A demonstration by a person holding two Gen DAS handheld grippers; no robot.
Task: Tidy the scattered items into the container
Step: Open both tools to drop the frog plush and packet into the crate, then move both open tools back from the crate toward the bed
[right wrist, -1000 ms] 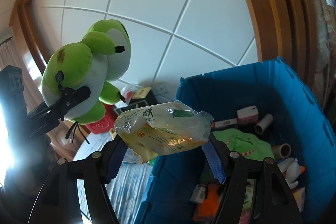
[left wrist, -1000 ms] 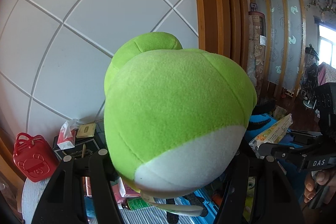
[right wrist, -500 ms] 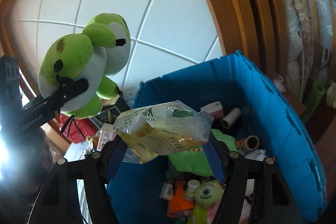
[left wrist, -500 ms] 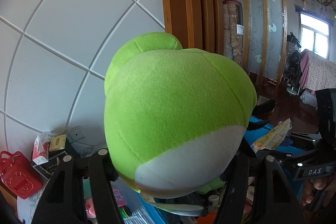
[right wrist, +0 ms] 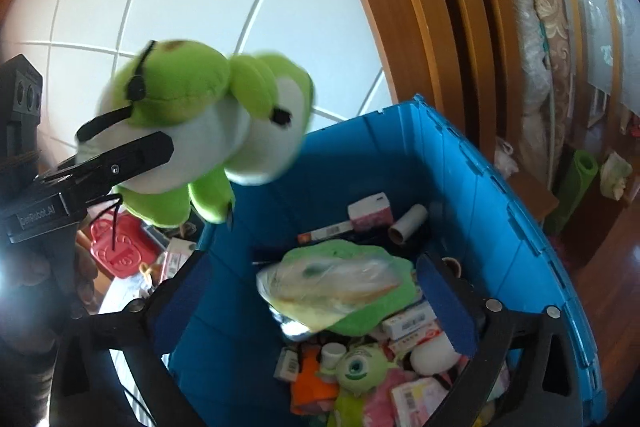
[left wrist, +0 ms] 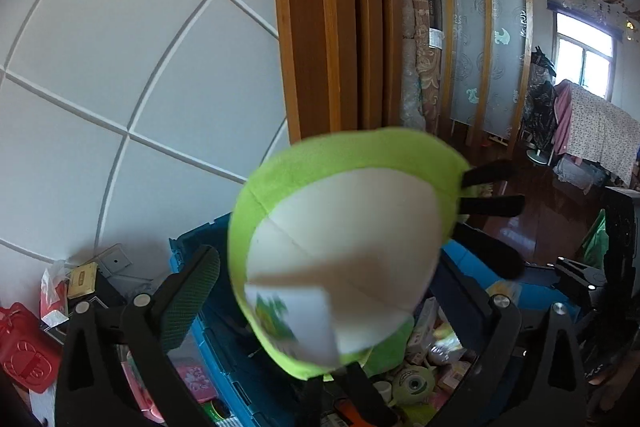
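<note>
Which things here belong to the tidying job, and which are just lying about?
Job: green frog plush, snack bag, blue bin, left gripper, right gripper.
Lying about: red plastic case, tissue pack, rolled carpets.

Red bag (left wrist: 24, 351) by white panel wall (left wrist: 120, 67); wood frame (left wrist: 320, 27); window (left wrist: 584, 63).

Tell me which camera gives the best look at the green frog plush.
The right wrist view: it shows the frog plush from the side, with head, eye, belly and legs, blurred in mid-air above the blue crate. The left wrist view catches only its blurred white underside and label, between the open left tongs.
</note>
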